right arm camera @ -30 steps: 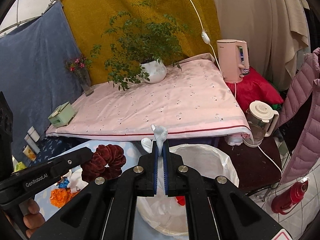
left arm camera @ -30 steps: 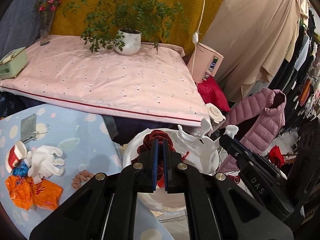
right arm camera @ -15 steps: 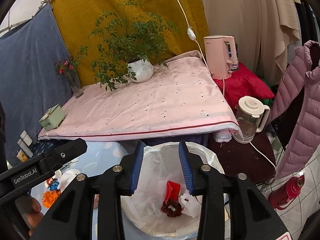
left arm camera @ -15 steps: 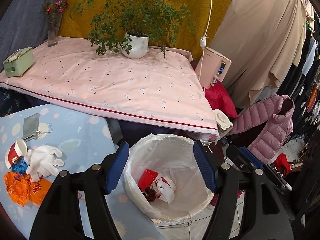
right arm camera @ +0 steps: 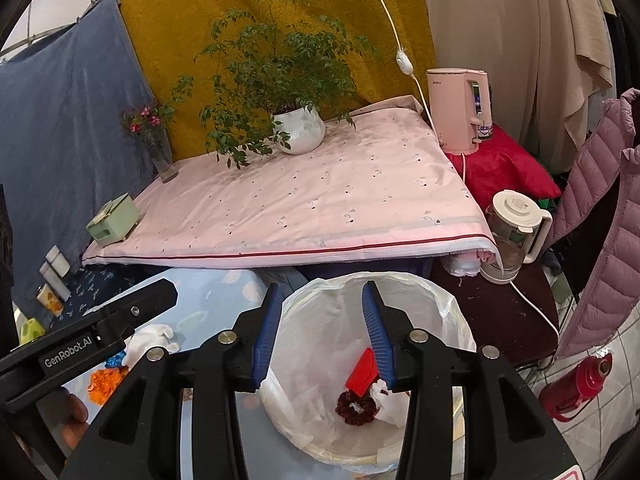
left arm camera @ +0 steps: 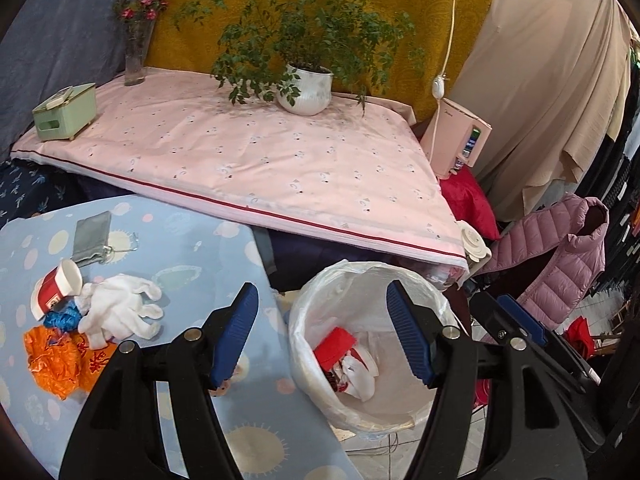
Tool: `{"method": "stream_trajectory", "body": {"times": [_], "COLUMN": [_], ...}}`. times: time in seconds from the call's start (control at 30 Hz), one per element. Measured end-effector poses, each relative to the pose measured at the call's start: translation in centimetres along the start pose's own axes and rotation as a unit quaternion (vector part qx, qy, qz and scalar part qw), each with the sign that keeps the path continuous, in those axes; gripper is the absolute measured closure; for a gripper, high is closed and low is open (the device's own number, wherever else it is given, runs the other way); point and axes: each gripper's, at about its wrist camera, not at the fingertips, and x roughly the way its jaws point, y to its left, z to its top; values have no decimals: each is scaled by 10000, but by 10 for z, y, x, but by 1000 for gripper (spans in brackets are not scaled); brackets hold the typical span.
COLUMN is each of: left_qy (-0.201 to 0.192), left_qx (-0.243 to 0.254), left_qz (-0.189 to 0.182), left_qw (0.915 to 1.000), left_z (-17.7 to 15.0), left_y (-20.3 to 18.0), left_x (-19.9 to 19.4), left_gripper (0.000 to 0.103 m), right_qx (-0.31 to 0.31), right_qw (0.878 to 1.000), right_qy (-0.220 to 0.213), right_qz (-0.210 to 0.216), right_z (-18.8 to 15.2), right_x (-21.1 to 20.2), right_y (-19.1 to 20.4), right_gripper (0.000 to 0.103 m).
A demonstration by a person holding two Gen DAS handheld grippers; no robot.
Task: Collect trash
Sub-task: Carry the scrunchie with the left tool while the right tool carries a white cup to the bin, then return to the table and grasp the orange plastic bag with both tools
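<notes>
Both my grippers hang over the lined bin [right arm camera: 448, 308], empty: left gripper [left arm camera: 322, 338] fingers wide apart, right gripper [right arm camera: 320, 338] fingers apart too. In the bin: dark red scrunchie [right arm camera: 356, 407], red carton [right arm camera: 362, 372], white scraps. On the surface [left arm camera: 192, 240]: white glove [left arm camera: 120, 312], paper cup [left arm camera: 56, 288], orange wrapper [left arm camera: 60, 360].

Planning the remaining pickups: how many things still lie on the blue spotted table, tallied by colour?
White: 1, the glove
Red and white: 1, the paper cup
Orange: 1, the wrapper
Blue: 1, the crumpled scrap
Grey: 1, the pouch
Total: 5
</notes>
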Motion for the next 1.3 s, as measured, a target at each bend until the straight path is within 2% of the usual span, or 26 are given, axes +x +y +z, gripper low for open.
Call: {"method": "stream_trajectory", "body": {"times": [0.37, 0.5, 0.73, 0.93, 1.1, 1.3], "left_qy": [74, 105, 112, 142, 238, 393], "left_qx": [-391, -589, -907, -1289, -1598, -2165], "left_qz": [415, 654, 1072, 1421, 1710, 1870], "left_qw": [9983, 9961, 9900, 9813, 9719, 9574], "left_z": [-17, -24, -38, -53, -70, -88], "left_y": [51, 78, 125, 169, 208, 256], "left_x": [-7, -12, -23, -34, -41, -44], "left_gripper": [40, 38, 32, 24, 22, 22], "right_qx": [-279, -387, -583, -729, -902, -1080], "right_qw": [9992, 9984, 9960, 9931, 9893, 9830], "right_qy": [214, 302, 518, 712, 896, 1179], "right_qz": [208, 297, 435, 582, 717, 903], "right_z": [-16, -23, -39, -53, -69, -91], "right_x": [9, 14, 25, 37, 46, 61], "right_y": [40, 56, 88, 114, 138, 168], "right_gripper": [60, 56, 55, 55, 55, 55]}}
